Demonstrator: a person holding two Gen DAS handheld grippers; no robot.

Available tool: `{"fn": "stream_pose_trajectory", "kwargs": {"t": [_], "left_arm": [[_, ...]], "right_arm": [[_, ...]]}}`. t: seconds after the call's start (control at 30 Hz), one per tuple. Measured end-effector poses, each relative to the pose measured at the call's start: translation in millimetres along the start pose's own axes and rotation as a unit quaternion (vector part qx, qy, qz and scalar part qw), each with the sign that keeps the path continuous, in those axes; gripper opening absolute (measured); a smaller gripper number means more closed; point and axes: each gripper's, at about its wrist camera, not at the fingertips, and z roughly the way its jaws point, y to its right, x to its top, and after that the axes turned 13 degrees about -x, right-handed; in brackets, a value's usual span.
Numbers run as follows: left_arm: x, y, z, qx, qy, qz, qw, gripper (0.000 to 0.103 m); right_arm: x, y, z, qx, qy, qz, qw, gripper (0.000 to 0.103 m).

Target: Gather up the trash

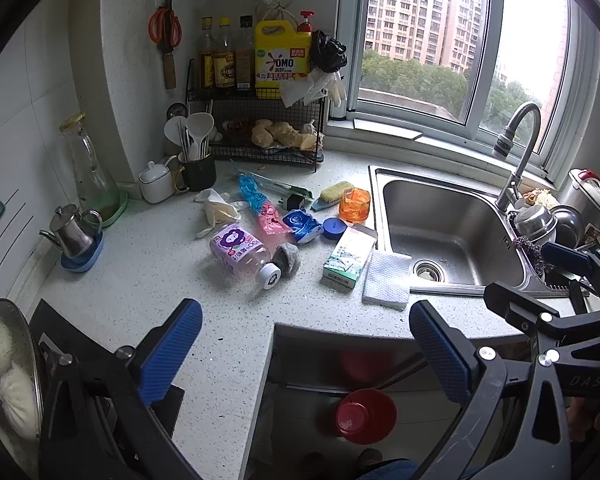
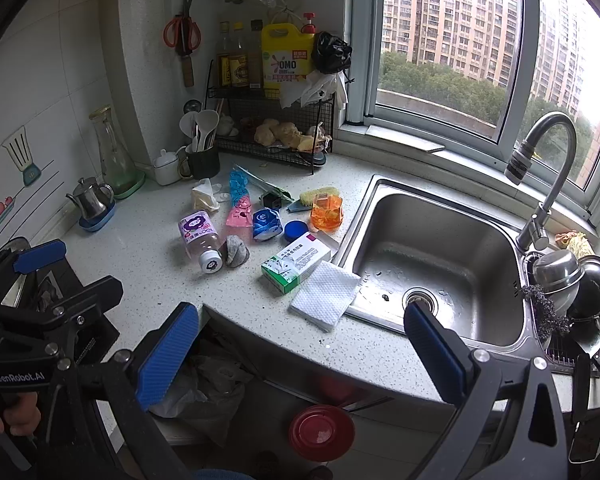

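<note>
Trash lies scattered on the speckled counter (image 1: 148,272): a purple-labelled plastic bottle (image 1: 244,254) (image 2: 200,240) on its side, a green-and-white carton (image 1: 348,258) (image 2: 296,260), a folded white paper towel (image 1: 386,280) (image 2: 326,294), a blue wrapper (image 1: 302,226), a pink-and-blue plastic bag (image 1: 260,204) and a crumpled tissue (image 1: 216,208). My left gripper (image 1: 306,352) hangs open at the counter's front edge, well short of the bottle. My right gripper (image 2: 302,356) is open too, with nothing between its fingers, just in front of the paper towel.
A steel sink (image 2: 440,248) with a tap (image 2: 540,184) lies to the right, dishes (image 2: 568,276) beside it. A wire rack (image 1: 260,128), utensil cup (image 1: 196,168), kettle (image 1: 74,232) and orange container (image 1: 354,204) stand behind. Below the counter are a plastic bag (image 2: 208,392) and red lid (image 2: 320,432).
</note>
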Motion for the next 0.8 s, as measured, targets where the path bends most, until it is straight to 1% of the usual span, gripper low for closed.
{"fn": "stream_pose_trajectory", "kwargs": {"t": [0.7,0.8], "left_arm": [[-0.7,-2.1,2.3,0.002,-0.004,0.002,1.0,0.103],[-0.1,0.1,3.5,0.007,-0.004,0.002,1.0,0.103]], "right_arm": [[-1.7,0.1,1.8,0.002,-0.004,0.0,1.0,0.103],[-1.4,-0.1,3.5,0.005,-0.004,-0.001,1.0,0.103]]}}
